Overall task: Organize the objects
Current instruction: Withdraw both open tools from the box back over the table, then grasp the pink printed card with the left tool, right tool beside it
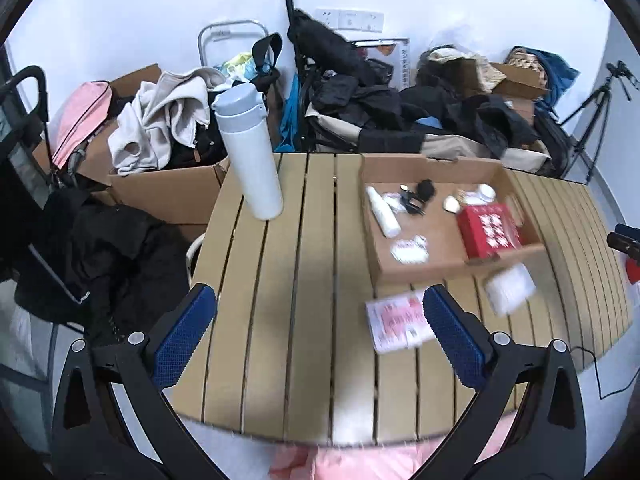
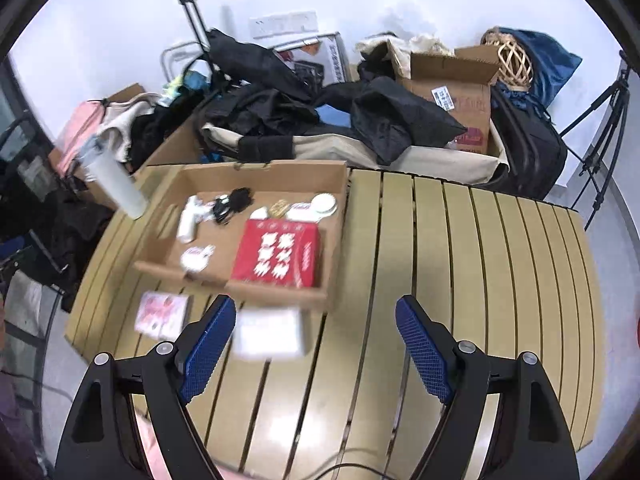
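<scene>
Both claws, left (image 1: 320,332) and right (image 2: 316,344), are hanging wide open, gripping nothing. The box (image 2: 280,174) is already holding the red carton (image 2: 278,254) and small bits; the pink packet (image 2: 162,314) and white pack (image 2: 270,334) are lying just outside its near wall, the bottle (image 1: 248,152) standing beyond its left side.

Even, cool indoor light fills both fisheye views, whose edges bow into black corners, with a soft shadow on the slatted table (image 1: 280,280) toward 6 o'clock and motion blur smearing the white packet (image 2: 268,332).
</scene>
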Demonstrator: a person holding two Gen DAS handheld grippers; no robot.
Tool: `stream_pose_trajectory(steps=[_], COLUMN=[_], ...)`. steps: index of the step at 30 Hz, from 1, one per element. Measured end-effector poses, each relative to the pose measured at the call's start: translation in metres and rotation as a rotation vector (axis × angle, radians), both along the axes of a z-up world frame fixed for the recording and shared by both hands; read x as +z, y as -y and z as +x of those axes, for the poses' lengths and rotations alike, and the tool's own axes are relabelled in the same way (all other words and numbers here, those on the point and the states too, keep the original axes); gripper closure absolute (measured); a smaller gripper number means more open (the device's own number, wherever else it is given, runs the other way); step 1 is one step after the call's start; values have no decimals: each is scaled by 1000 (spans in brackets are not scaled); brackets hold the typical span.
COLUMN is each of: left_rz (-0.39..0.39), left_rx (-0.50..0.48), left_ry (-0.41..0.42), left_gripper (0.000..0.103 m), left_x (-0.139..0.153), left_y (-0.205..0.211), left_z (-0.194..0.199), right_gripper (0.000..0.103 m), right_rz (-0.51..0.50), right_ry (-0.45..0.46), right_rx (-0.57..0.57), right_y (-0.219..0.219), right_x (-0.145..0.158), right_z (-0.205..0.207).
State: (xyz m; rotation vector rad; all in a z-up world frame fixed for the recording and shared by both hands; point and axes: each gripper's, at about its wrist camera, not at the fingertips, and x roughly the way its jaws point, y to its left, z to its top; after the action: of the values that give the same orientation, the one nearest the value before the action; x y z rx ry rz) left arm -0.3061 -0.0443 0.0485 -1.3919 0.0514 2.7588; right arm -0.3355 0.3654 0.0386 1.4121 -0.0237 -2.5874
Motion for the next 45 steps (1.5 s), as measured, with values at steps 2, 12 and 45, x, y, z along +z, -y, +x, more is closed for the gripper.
stream_pose_trajectory(steps=[2,12,45], left_rz=[40,123,278], left_rx=[-29,-238,-133], left_ry=[-17,-152,78], left_gripper=[0,0,48], left_x=[3,4,-197], left_y=[-3,-31,-47], left_z=[35,238,-29], right_gripper=[18,18,56], right_rz=[-5,-143,-78], right_ry=[-25,-265,14], right_rx=[18,82,198], right_y=[3,30,198], right_x=[5,24,-174], right_z=[32,251,6])
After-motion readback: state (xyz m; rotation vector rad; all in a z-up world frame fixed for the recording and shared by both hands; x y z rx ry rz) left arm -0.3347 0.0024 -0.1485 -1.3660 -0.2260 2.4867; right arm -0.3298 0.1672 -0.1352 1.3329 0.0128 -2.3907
